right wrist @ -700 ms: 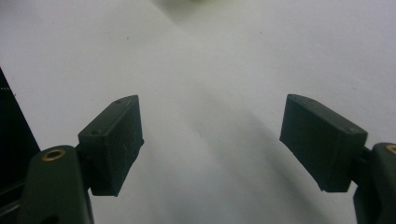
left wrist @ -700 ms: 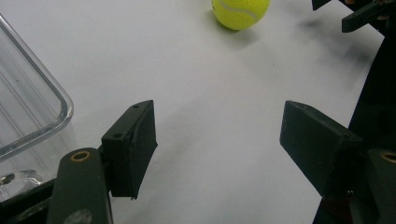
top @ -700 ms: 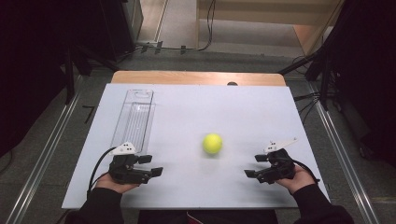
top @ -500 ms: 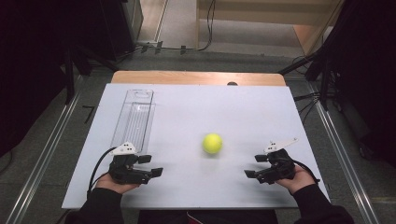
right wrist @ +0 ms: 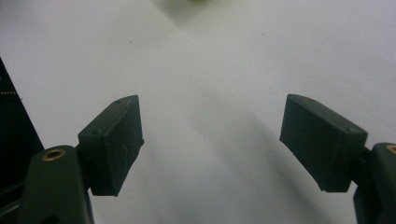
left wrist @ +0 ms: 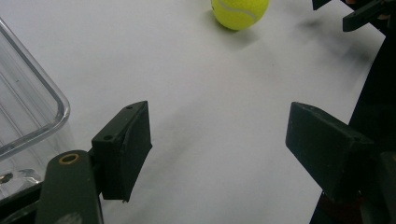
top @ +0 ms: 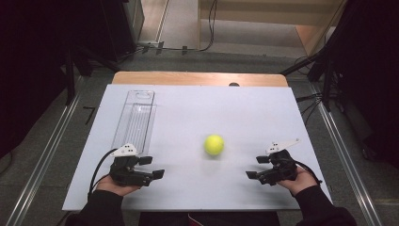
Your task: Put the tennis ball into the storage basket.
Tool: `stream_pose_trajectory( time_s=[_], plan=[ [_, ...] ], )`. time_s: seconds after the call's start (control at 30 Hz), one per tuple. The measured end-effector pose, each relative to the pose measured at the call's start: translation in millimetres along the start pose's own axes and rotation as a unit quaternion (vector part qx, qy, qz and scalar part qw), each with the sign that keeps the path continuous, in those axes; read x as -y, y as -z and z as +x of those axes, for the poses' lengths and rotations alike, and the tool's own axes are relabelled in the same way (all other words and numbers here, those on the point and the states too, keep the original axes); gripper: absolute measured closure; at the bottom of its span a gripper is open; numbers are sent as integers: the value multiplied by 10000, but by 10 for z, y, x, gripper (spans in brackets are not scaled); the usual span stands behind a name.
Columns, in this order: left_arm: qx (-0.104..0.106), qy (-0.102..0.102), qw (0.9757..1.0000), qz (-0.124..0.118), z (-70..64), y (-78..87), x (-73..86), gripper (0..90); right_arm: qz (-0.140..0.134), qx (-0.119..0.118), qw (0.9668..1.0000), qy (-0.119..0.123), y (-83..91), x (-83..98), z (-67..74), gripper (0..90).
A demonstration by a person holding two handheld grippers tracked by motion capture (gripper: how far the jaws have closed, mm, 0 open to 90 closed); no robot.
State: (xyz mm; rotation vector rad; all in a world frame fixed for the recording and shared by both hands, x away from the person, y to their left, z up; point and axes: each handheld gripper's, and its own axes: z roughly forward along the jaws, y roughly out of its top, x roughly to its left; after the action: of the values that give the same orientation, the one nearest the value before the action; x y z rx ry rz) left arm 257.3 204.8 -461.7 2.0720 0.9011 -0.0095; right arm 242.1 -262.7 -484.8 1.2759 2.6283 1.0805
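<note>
Tennis ball (top: pixel 214 144) sits loose mid-table (top: pixel 197 108), lots of bare white all round it. Left gripper (top: pixel 153 167) at 7 o'clock and right gripper (top: pixel 256 166) at 5, both near the front edge, jaws wide and holding nothing. Clear tray (top: pixel 135 120) runs along the 10 o'clock side, well apart from the ball

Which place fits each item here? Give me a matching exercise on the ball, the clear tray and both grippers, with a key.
Things:
1. tennis ball
2. clear plastic tray
3. left gripper
4. right gripper

Places or states:
A. open, near the table's front right
B. lies lengthwise along the table's left side
C. open, just in front of the tray's near end
D. alone near the middle of the white table

Pairs: 1-D, 2-B, 3-C, 4-A
</note>
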Motion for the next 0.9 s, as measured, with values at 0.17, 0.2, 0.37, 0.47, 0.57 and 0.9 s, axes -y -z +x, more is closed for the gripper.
stream_pose_trajectory(
  time_s=[0.17, 0.2, 0.37, 0.47, 0.57, 0.9],
  plan=[
    [-15, 0, 10000, 31, 2, -8, -5, 232, -19, -30, 10000, -27, -3, 2, -1, 192],
    [-15, 0, 10000, 31, 2, -8, -5, 232, -19, -30, 10000, -27, -3, 2, -1, 192],
    [-21, 13, 10000, 10, 2, -6, -3, 232, 47, -64, 10000, -9, -22, 5, 16, 192],
    [2, 9, 10000, 43, -2, -10, 2, 232, 14, -162, 9999, -51, -25, 6, 19, 193],
    [29, 3, 10000, 59, 1, -17, 4, 233, -70, -411, 9990, -134, -31, -3, 25, 192],
    [42, 6, 9999, 95, 3, -22, -3, 233, 13, -325, 9994, -93, -46, 0, 32, 192]
  ],
)
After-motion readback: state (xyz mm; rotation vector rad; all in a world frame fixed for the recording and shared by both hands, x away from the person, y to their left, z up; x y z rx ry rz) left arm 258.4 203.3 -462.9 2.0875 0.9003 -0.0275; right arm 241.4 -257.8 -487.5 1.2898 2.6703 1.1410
